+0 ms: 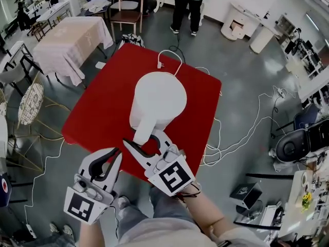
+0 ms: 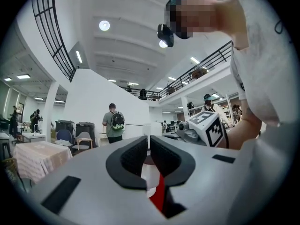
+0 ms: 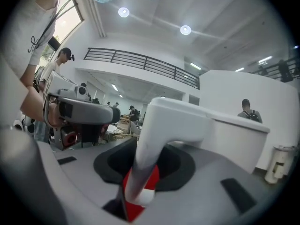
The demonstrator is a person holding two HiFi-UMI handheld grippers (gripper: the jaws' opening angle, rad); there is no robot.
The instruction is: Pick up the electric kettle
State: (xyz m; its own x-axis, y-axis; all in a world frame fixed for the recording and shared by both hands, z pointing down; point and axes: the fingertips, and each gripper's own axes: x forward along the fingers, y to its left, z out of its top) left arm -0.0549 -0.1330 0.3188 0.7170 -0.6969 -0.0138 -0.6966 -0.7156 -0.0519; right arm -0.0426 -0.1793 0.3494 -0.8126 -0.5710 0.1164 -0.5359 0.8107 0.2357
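The white electric kettle [image 1: 157,104] stands over the red table [image 1: 100,112], its handle [image 1: 143,131] pointing toward me. My right gripper [image 1: 144,139] is open, a jaw on either side of the handle and red table showing in the gaps. In the right gripper view the handle [image 3: 157,135] runs down between the dark pads without touching them, and the kettle body [image 3: 234,139] fills the right. My left gripper [image 1: 114,154] hovers just left of it at the table's near edge, shut with nothing in it; in its own view the left gripper [image 2: 149,142] shows only a thin slit.
A white power cord [image 1: 169,60] loops off the table's far edge. A cloth-covered table [image 1: 69,40] and a chair [image 1: 126,12] stand at the back left, a person [image 1: 187,4] beyond. Cables [image 1: 241,138] trail over the floor on the right, next to equipment [image 1: 293,145].
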